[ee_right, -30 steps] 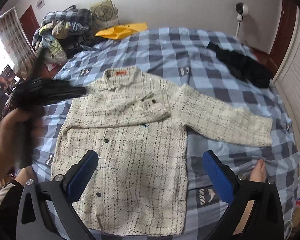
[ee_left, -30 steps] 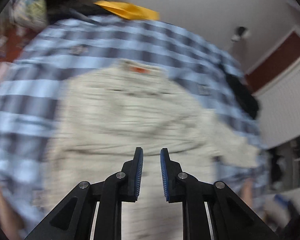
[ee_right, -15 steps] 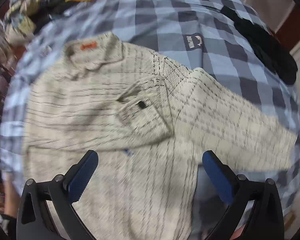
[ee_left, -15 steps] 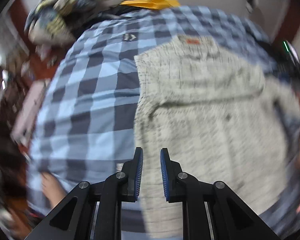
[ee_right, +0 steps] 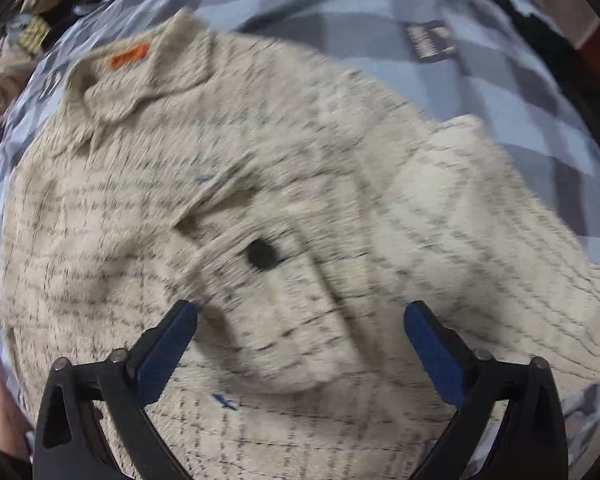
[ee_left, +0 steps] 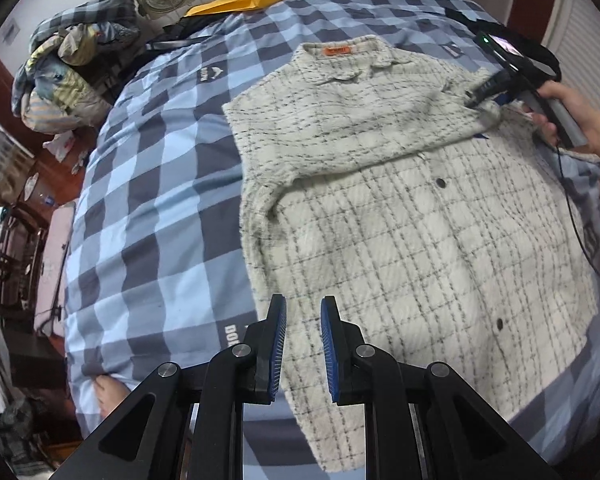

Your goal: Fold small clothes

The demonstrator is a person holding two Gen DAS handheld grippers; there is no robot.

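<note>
I had a cream tweed jacket with a thin black check and an orange neck label lying face up on the blue-and-grey checked bed cover, spread ahead of both sets of fingers. One sleeve was already folded across the chest, its cuff with a black button lying just ahead of the right gripper, which I judged was why I had brought that hand there: to take the cuff end or the front panel beside it for the next fold.

The right fingers had just been closing from their widest to roughly half open, with the cuff fabric between them; the picture was blurred and I could not tell that the pads pressed on it. A second before, this gripper sat high with the whole jacket in view; now it hovered close over the chest, pointing down.

The left gripper was nearly closed, a narrow gap with nothing in it, as before. It had swung from over the jacket's middle to the hem corner, cover to its left and hem to its right, probably ready to pin or lift that edge
</note>
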